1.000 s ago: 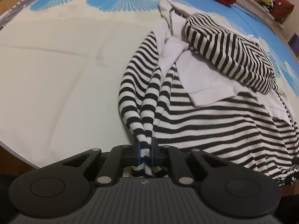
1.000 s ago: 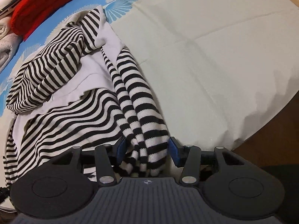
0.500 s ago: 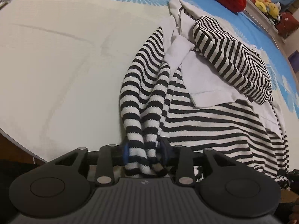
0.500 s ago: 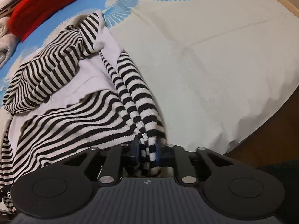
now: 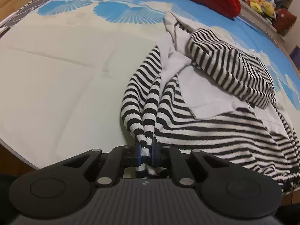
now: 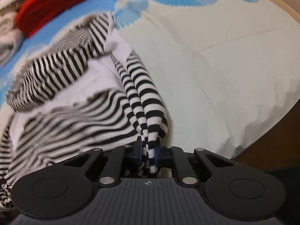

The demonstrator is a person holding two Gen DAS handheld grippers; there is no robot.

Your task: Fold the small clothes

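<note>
Now both grippers clamp the striped garment at the bed's near edge.

The left gripper (image 5: 145, 154), which had loosened half a second ago, has its jaws clenched again on a bunched fold of the striped garment (image 5: 215, 129); the right gripper's (image 6: 147, 154) jaws pinch another fold. The cloth lies crumpled along the near edge of the bed (image 5: 56, 75), likely ready to be lifted and spread.

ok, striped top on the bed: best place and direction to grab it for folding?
Grip the striped top at its bunched near edge, coming in low from the bed's near side. The fabric gathers into narrow ropes there that fit between the fingers; both the left hand-held gripper and right hand-held gripper are shut on it.
</note>
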